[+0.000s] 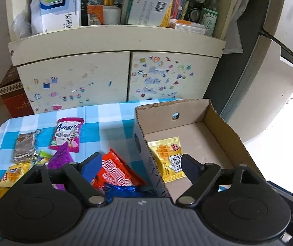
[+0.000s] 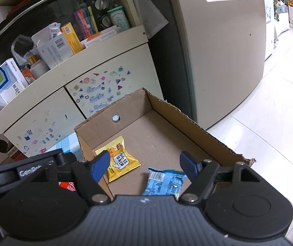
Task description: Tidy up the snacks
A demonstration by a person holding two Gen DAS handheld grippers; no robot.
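Left gripper fingers released, nothing between them, straddling the near left wall of the cardboard box; right gripper fingers also released, empty, hovering over the box's near end. Inside the box: yellow snack packet flat on the floor by the left wall, blue snack packet flat just right of it at the near edge. Left of the box on the checkered bench: red packet touching the box wall, pink Ameri packet, silver packet, purple wrapper, another yellow packet further left.
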